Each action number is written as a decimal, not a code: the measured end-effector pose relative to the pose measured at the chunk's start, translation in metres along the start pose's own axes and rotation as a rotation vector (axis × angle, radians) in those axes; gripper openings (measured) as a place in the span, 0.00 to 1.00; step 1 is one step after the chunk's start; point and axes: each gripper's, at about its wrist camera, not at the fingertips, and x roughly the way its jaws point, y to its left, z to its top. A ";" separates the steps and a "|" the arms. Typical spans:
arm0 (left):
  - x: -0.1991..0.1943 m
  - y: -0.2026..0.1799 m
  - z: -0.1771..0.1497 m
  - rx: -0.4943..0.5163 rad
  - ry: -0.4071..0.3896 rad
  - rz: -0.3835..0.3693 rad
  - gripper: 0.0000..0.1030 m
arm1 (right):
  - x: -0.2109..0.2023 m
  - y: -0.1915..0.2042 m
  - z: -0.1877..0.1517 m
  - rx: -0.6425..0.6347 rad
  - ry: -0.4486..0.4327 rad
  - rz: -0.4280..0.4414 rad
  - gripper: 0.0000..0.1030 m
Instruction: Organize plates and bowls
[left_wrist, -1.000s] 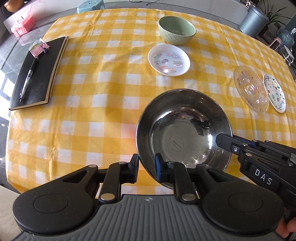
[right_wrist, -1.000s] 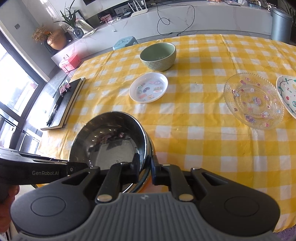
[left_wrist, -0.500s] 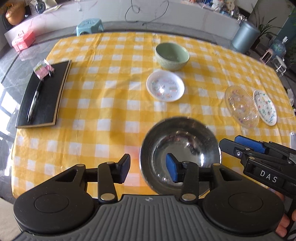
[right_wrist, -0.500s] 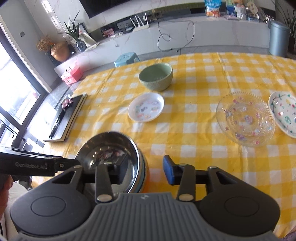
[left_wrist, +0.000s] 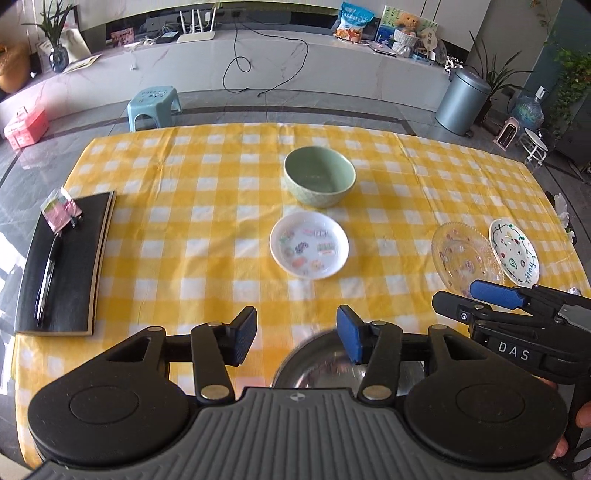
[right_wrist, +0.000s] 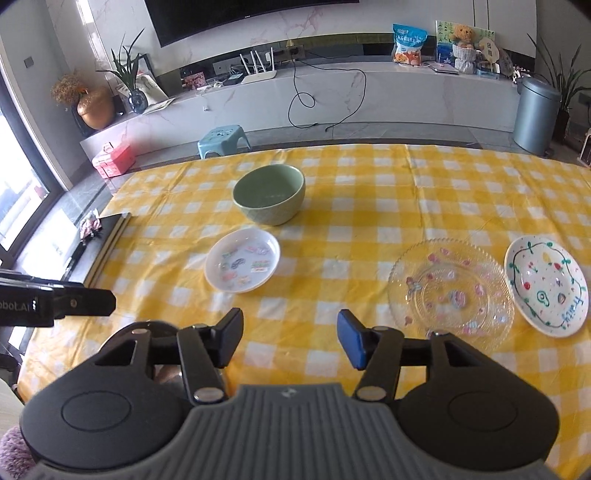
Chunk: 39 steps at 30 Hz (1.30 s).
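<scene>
From the left wrist, the left claw (left_wrist: 295, 339) has just been opening and stands released, nothing between its pads; the steel bowl (left_wrist: 317, 369) sits below on the counter (left_wrist: 184, 229). From the right wrist, the right claw (right_wrist: 290, 338) has likewise just been opening, empty. The glass plate (right_wrist: 450, 291) looks fragile and slippery: I would grip its rim.

Steel bowl (left_wrist: 332, 365) upright at desk's near edge, mostly hidden. Green bowl (left_wrist: 319, 181) upright, mid-desk toward far edge. White sticker-print plate (left_wrist: 309, 244) flat just in front of it, apart. Clear glass plate (right_wrist: 450, 290) and white hand-painted plate (right_wrist: 546, 286) flat side by side near right edge, rims nearly touching.
</scene>
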 end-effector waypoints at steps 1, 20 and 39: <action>0.004 0.000 0.004 0.009 -0.001 0.000 0.56 | 0.004 -0.001 0.003 -0.001 0.000 -0.004 0.55; 0.111 0.004 0.102 0.024 0.007 -0.019 0.54 | 0.112 -0.036 0.084 0.104 0.054 -0.012 0.43; 0.182 0.021 0.130 -0.048 0.064 0.030 0.30 | 0.168 -0.044 0.121 0.229 0.020 -0.021 0.26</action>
